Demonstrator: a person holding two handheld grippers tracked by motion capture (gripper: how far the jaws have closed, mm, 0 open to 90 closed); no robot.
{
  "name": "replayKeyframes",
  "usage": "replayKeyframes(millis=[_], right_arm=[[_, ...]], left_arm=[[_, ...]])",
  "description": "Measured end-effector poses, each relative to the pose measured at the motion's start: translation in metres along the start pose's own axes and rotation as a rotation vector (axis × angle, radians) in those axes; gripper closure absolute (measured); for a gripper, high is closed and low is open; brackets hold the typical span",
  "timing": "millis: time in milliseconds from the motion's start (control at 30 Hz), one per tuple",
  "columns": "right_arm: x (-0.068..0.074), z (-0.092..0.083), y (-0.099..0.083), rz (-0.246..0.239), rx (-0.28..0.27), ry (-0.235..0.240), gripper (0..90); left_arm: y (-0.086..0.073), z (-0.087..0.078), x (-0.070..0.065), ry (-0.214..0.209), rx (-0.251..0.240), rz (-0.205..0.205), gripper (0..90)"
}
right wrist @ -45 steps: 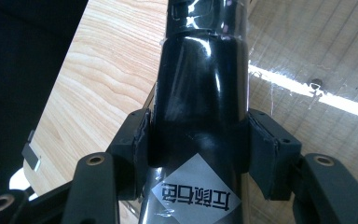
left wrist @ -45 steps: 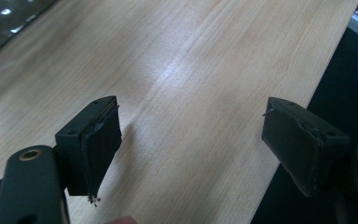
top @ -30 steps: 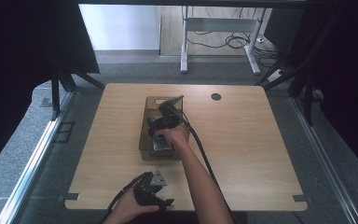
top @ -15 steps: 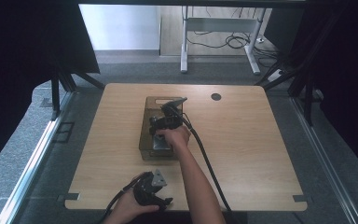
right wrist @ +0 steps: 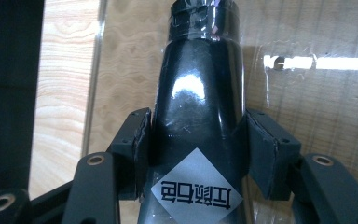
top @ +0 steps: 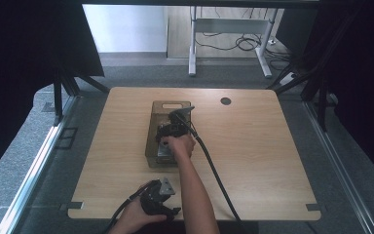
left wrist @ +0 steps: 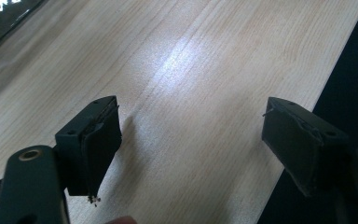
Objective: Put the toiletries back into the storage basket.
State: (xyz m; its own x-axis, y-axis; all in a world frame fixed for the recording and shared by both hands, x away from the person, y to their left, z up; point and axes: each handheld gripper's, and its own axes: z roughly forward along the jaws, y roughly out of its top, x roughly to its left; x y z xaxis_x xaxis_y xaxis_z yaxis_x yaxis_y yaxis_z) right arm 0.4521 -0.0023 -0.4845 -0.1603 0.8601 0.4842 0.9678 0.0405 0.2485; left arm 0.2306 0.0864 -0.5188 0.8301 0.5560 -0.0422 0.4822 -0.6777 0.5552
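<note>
Black bottle point(right wrist: 200, 116) clamped by right tool point(right wrist: 196, 154) inside clear bin point(top: 152, 141) | left tool point(left wrist: 191, 144) open, empty

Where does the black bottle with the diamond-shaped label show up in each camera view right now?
High view: the black bottle lies in the clear bin at mid-table, mostly covered by the right gripper.
Left gripper view: not in this picture; open jaws over bare wooden table.
Right gripper view: black bottle centre frame, neck pointing up, both pads pressed on its sides.
Shared landmark: the light wooden table top.
</note>
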Motion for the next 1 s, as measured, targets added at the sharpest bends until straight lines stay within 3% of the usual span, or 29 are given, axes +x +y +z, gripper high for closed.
replayKeyframes(millis=[400, 1000], right_arm=[[0.003, 0.002, -0.002, -0.005, 0.004, -0.046, 44.9], [0.024, -0.005, 0.0, -0.033, 0.011, -0.03, 44.9]], left_arm=[[0.0, 0.002, -0.002, -0.017, 0.001, -0.003, 19.9], [0.001, 0.002, -0.002, -0.015, -0.001, 0.003, 19.9]])
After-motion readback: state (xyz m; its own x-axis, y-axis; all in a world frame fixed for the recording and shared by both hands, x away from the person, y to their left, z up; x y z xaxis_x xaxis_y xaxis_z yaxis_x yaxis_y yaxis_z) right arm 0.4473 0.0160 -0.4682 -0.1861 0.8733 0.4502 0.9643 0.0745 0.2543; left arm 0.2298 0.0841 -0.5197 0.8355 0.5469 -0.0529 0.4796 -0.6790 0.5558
